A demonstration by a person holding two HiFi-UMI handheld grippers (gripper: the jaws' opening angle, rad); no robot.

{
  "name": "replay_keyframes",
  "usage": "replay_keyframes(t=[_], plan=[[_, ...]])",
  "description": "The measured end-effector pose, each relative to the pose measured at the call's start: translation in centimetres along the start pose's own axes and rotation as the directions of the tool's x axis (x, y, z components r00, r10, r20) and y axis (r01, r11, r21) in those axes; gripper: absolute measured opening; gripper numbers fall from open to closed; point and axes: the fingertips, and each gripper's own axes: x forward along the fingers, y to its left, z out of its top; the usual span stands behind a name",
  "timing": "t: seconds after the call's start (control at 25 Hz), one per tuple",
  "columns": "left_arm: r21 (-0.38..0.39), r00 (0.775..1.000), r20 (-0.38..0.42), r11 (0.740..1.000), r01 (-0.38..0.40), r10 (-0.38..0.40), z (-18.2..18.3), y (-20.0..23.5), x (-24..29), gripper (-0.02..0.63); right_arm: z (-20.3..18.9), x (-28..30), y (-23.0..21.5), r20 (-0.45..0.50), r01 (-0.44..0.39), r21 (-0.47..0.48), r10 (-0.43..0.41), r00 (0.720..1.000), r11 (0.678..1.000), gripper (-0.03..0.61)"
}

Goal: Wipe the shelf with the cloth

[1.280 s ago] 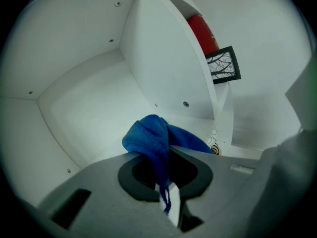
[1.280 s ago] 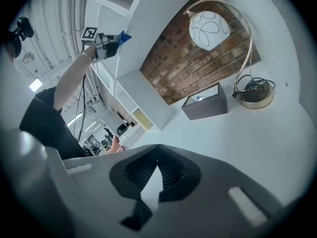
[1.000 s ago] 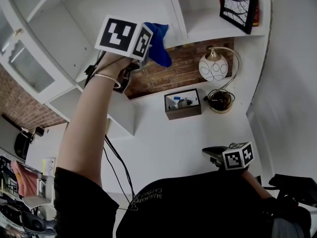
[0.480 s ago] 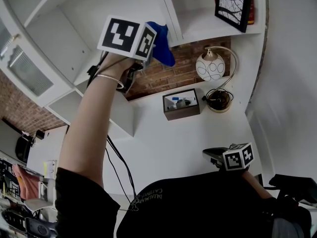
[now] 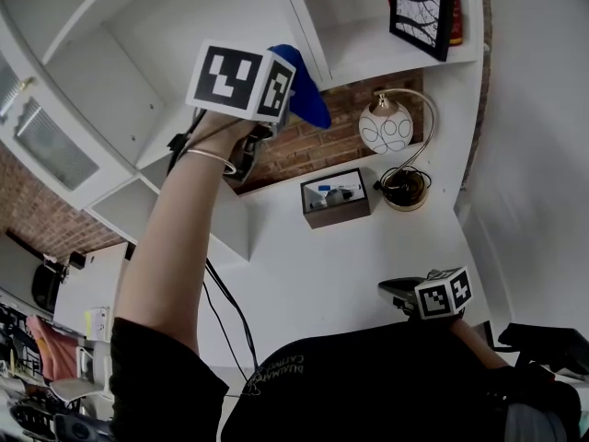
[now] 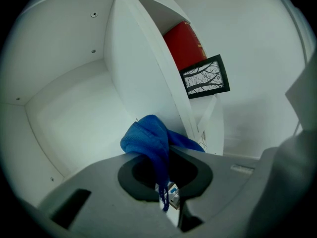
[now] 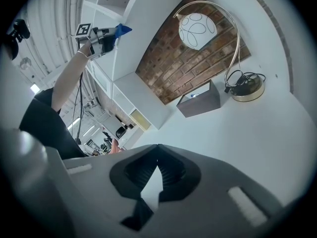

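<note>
A: Progress?
B: Left tool (image 6: 166, 182) is clamping the blue cloth (image 6: 148, 138), hovering before the upper shelf (image 6: 69, 113); contact unclear. Wiping is probably still ahead. Right tool (image 7: 157, 175) is idling low, jaws together, empty.

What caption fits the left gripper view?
Left gripper clamps a blue cloth before a white shelf compartment.
</note>
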Motion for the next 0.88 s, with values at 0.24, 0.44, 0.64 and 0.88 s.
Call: replay_keyframes(t=[0.24,0.44,0.64,0.88], plan=[[-0.009,1.0,0.019,1.0,0.009,-0.009,0.5,-0.8,0.0,0.021,-0.3,-0.2,0.1,0.005,-0.003,0.009,0.003,1.0,1.0,0.008],[0.012,1.0,0.026,1.0,0.01,-0.011,0.7,-1.7,-0.2,0.021,-0.8,-0.3,0.1,0.002,0.003,0.011,-0.003,1.0,1.0,0.008],[0.014,0.999,0.04,1.0,0.026,-0.026,0.9,-2.2,-0.2,0.023,-1.5,-0.5,0.3,-0.001,0.006,0.021,-0.006,1.0,1.0,0.008],[-0.036,0.991,0.118,0.997,0.072,-0.067,1.0,-2.4,-0.8,0.026,-2.5,-0.6,0.7,-0.006,0.019,0.034,-0.019,1.0,0.999,0.008]])
